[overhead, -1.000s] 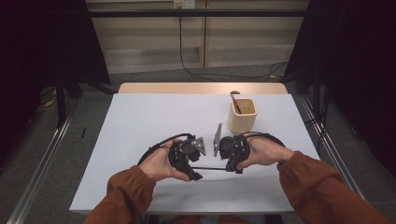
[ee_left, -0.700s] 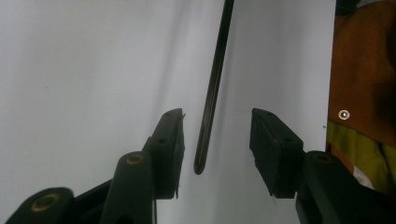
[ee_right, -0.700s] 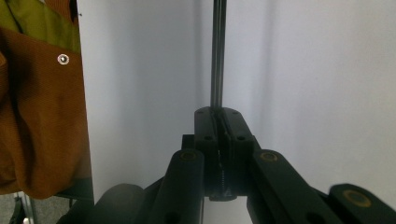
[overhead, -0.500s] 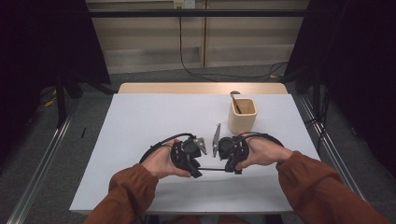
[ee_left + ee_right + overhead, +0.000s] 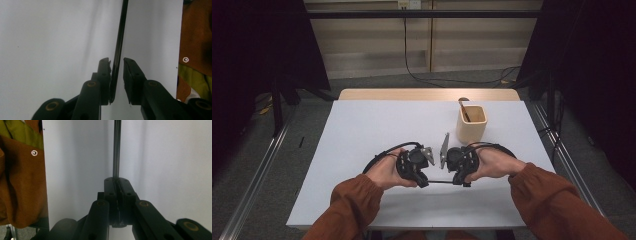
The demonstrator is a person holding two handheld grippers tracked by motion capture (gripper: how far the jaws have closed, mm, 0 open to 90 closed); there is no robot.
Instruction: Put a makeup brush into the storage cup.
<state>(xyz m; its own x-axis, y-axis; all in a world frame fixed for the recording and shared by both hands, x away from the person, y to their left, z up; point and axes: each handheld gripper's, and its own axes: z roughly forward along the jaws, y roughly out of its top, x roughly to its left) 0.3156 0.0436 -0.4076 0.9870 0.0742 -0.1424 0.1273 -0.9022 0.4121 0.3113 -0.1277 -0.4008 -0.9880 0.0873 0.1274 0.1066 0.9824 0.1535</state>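
A thin dark utensil handle (image 5: pixel 439 181) spans the short gap between my two grippers, low over the white table (image 5: pixel 362 130). My right gripper (image 5: pixel 459 182) is shut on one end of it; in the right gripper view the handle (image 5: pixel 116 150) runs straight out from the closed gripper (image 5: pixel 116 180). My left gripper (image 5: pixel 425 183) faces it from the left. In the left gripper view the handle (image 5: pixel 120 37) lies between the parted tips of the gripper (image 5: pixel 116 61), against the left-hand jaw and apart from the other.
A tan wooden cup (image 5: pixel 471 125) stands behind the right hand, with another dark utensil (image 5: pixel 463 106) leaning in it. Black cables loop from both grippers. Rust-coloured sleeves (image 5: pixel 352 210) come in over the table's front edge.
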